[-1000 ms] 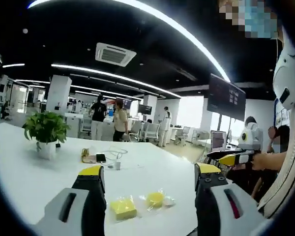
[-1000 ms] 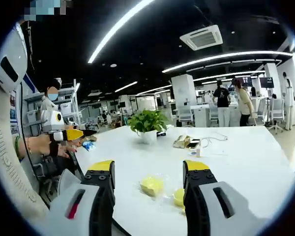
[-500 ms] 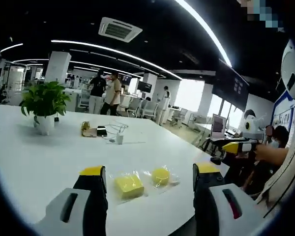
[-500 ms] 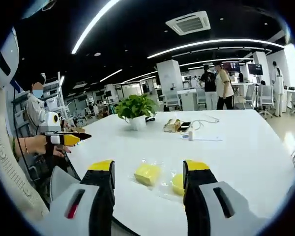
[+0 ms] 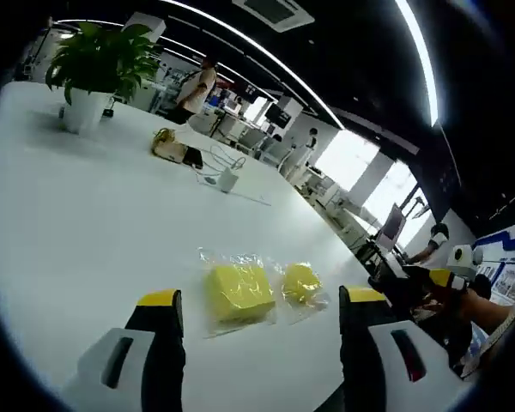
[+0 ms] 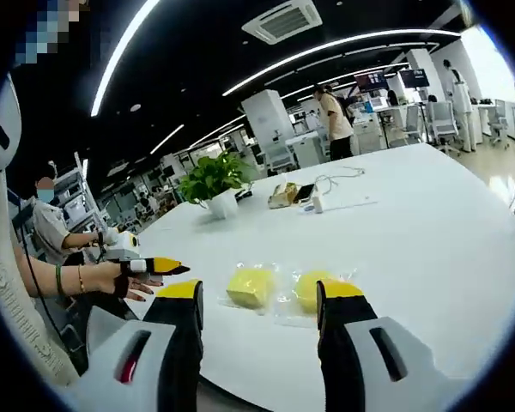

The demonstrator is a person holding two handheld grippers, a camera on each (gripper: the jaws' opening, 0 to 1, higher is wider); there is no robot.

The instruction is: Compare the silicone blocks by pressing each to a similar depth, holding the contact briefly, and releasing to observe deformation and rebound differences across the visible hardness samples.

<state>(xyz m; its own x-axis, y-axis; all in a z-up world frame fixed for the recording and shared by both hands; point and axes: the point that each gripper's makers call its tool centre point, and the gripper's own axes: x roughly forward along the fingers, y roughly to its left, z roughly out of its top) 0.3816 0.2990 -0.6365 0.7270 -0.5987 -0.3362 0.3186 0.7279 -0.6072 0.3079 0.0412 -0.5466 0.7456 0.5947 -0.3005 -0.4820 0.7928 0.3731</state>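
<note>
Evidently soft and light, the square silicone block (image 5: pixel 239 291) and the round silicone block (image 5: pixel 301 281) lie bagged on the white tabletop (image 5: pixel 86 215), just beyond the left gripper (image 5: pixel 262 305) and right gripper (image 6: pixel 257 296). Both jaws gape, empty. Press their flat tops; the plastic looks slippery.

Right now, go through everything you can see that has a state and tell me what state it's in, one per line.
Left gripper: open, above the table, touching nothing.
Right gripper: open, holding nothing.
Square yellow block: in clear wrap, flat on the table, not pressed.
Round yellow block: in clear wrap, beside the square one, not pressed.
Potted plant: upright.
</note>
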